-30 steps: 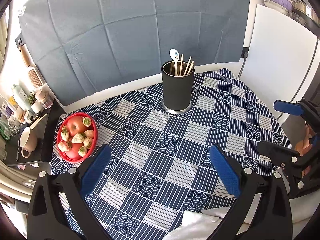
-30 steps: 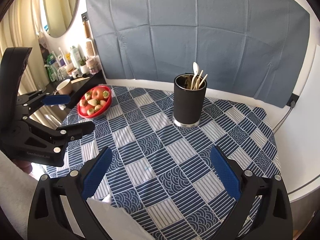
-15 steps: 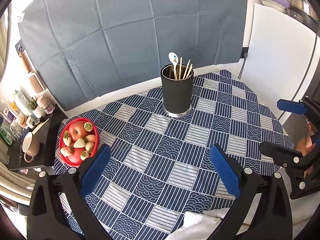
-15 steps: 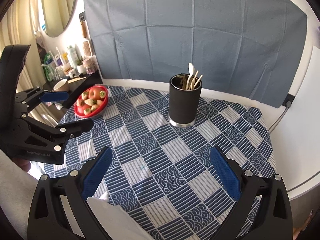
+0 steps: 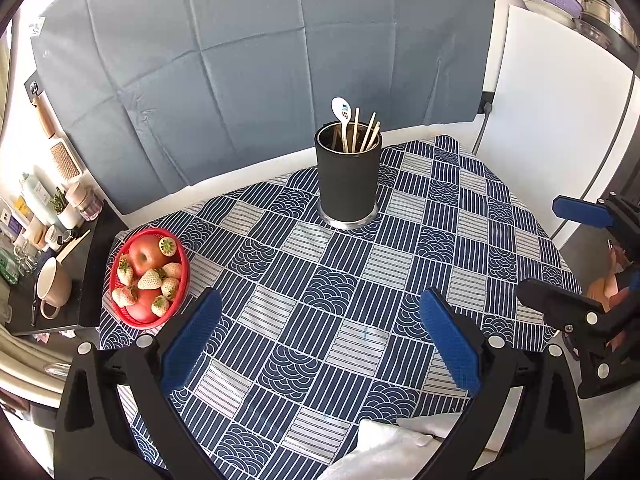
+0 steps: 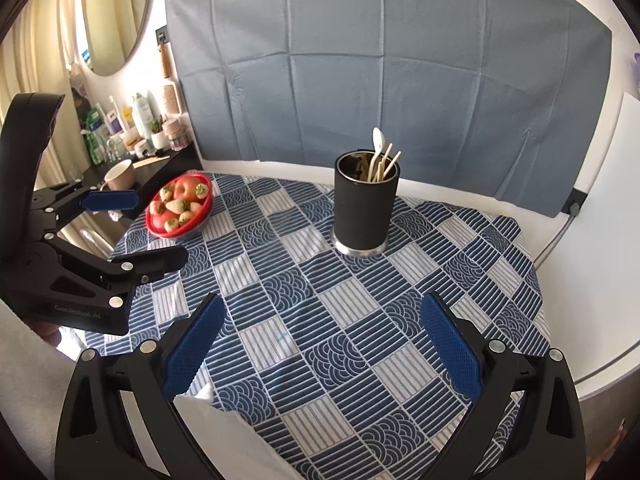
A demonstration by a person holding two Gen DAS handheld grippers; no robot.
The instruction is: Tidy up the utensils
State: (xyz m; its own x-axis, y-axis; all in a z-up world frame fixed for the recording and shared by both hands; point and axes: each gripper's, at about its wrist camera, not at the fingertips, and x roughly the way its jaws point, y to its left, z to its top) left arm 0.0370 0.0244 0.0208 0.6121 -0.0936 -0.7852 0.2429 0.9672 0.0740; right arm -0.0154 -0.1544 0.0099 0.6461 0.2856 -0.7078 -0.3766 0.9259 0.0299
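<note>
Left gripper and right gripper both spread wide, empty, above the tablecloth. Holder upright at far side, spoon and chopsticks inside.

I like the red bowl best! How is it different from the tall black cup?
The red bowl is low, wide and bright; the black cup is tall, narrow and dark. The red bowl holds apples and strawberries; the black cup holds a white spoon and chopsticks. Both sit on the blue patterned tablecloth.
</note>
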